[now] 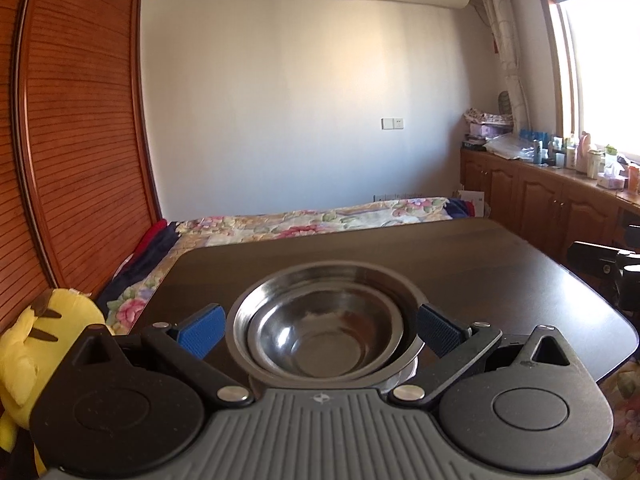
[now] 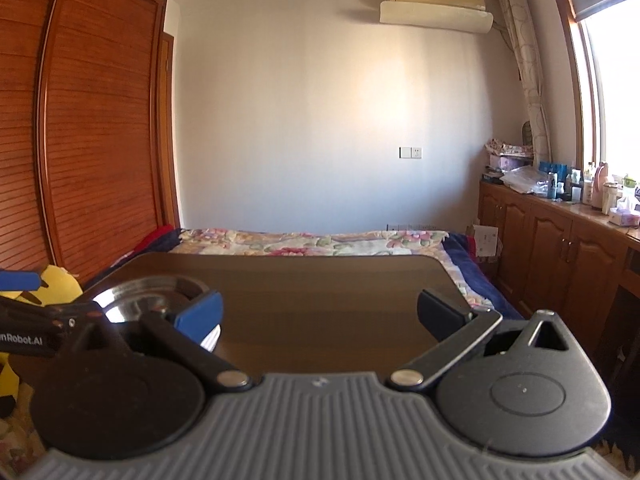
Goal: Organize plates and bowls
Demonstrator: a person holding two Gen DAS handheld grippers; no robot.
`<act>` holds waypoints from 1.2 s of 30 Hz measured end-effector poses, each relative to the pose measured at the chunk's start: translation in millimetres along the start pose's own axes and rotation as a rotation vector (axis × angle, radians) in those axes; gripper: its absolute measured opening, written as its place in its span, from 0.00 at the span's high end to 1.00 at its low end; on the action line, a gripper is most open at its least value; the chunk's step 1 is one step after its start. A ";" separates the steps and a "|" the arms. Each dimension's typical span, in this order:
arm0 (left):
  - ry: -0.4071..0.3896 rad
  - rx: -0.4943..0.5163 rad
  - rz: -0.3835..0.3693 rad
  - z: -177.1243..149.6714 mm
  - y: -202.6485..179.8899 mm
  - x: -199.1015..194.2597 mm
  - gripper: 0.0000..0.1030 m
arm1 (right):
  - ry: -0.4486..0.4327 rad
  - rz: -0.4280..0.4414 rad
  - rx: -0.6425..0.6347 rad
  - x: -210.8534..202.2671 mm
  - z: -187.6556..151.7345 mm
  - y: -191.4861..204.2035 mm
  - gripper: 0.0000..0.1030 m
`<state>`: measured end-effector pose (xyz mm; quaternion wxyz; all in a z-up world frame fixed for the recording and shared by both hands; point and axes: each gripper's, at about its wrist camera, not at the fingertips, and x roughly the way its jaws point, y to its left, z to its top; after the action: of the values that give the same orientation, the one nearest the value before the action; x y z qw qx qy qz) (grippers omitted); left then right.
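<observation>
A stack of steel bowls (image 1: 324, 320) sits on the dark table (image 1: 480, 272), a smaller bowl nested inside a wider one. My left gripper (image 1: 320, 330) is open, its blue fingers (image 1: 200, 330) standing on either side of the stack and apart from its rim. In the right wrist view the same bowls (image 2: 144, 300) lie at the left of the table (image 2: 320, 300), partly hidden by my right gripper's left finger (image 2: 200, 316). My right gripper (image 2: 320, 314) is open over bare tabletop with nothing between its fingers. The left gripper's body (image 2: 40, 320) shows at the left edge there.
A bed with a floral cover (image 1: 312, 220) lies beyond the table. A yellow plush toy (image 1: 44, 340) sits at the left, by a wooden wardrobe (image 1: 80, 140). Wooden cabinets (image 1: 560, 200) with bottles run along the right under the window. The right gripper's dark body (image 1: 608, 268) shows at the right edge.
</observation>
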<state>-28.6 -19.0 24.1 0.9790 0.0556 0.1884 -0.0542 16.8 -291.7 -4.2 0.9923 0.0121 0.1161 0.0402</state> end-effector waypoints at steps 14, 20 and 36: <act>0.055 0.000 0.035 -23.7 9.2 8.2 0.00 | 0.036 -0.012 -0.009 4.5 -11.0 1.4 0.00; 0.052 -0.007 0.035 -22.8 11.9 9.2 0.00 | 0.036 -0.009 -0.012 5.0 -9.1 -0.5 0.00; 0.051 -0.003 0.034 -20.9 12.6 8.5 0.00 | 0.036 -0.011 -0.007 5.4 -7.8 -1.8 0.00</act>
<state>-26.8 -4.5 2.8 0.9748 0.0587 0.2124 -0.0357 20.3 -292.9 -13.1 0.9904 0.0071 0.1337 0.0355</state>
